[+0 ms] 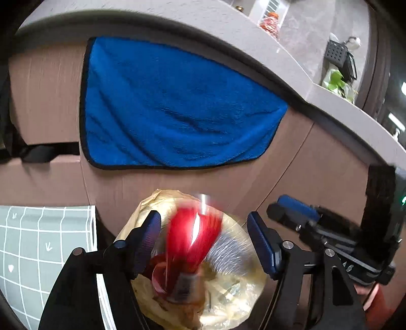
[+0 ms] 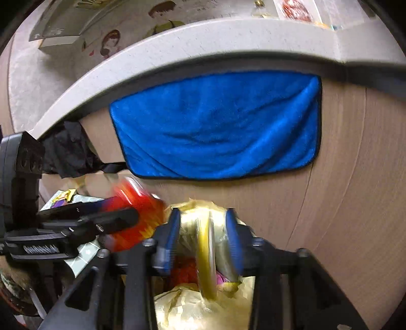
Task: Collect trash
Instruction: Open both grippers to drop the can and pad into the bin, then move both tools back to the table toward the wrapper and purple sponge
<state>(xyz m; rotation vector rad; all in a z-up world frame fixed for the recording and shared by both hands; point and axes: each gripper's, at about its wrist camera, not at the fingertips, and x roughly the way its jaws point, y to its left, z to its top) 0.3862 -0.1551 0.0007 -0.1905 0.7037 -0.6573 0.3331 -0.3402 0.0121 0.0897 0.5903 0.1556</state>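
Observation:
My left gripper (image 1: pixel 206 241) stands open over a translucent yellowish trash bag (image 1: pixel 228 299). A blurred red wrapper (image 1: pixel 195 233) hangs loose between its blue pads, touching neither, just above the bag's mouth. In the right wrist view my right gripper (image 2: pixel 203 237) is also open, over the same bag (image 2: pixel 203 309). A blurred yellow strip (image 2: pixel 206 256) stands between its pads, clear of both. The left gripper's fingers (image 2: pixel 119 217) reach in from the left there, with the red wrapper (image 2: pixel 138 203) behind them. The bag holds several scraps.
A blue towel (image 1: pixel 175 111) hangs on the brown cabinet front (image 1: pixel 317 165) under a grey countertop edge (image 2: pixel 177 43). A grey grid-patterned sheet (image 1: pixel 43 243) lies at the left. Black plastic (image 2: pixel 68 149) hangs under the counter. A bottle (image 1: pixel 270 22) and a plant (image 1: pixel 336 80) stand on the counter.

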